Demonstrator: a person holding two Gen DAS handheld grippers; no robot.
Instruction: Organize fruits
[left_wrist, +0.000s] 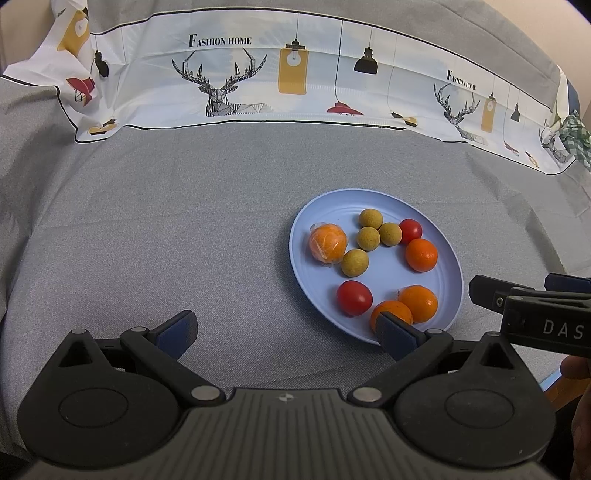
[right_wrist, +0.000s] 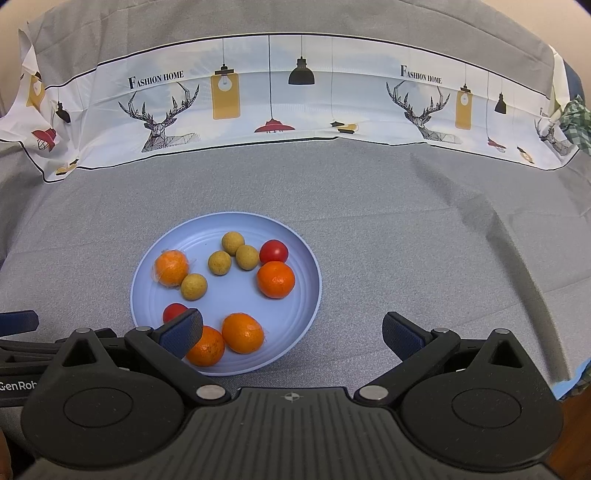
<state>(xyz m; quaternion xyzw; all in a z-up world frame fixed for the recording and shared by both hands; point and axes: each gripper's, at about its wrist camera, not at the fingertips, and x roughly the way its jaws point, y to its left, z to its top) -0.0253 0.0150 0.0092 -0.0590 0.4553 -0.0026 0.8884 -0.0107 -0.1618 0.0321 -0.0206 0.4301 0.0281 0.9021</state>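
Presently both tools hang spread and empty: the left tool (left_wrist: 286, 330) and right tool (right_wrist: 293, 334). All fruits lie on the blue plate (right_wrist: 166, 240) on the grey-clothed bench (right_wrist: 406, 240): oranges (right_wrist: 276, 279), tomatoes (right_wrist: 273, 252), small yellowish fruits (right_wrist: 219, 262).

You have bare grey counter (left_wrist: 147, 229) left of the blue plate (left_wrist: 306, 221) and beyond it; right of the plate, the other hand-held gripper (left_wrist: 517, 295) blocks your way.
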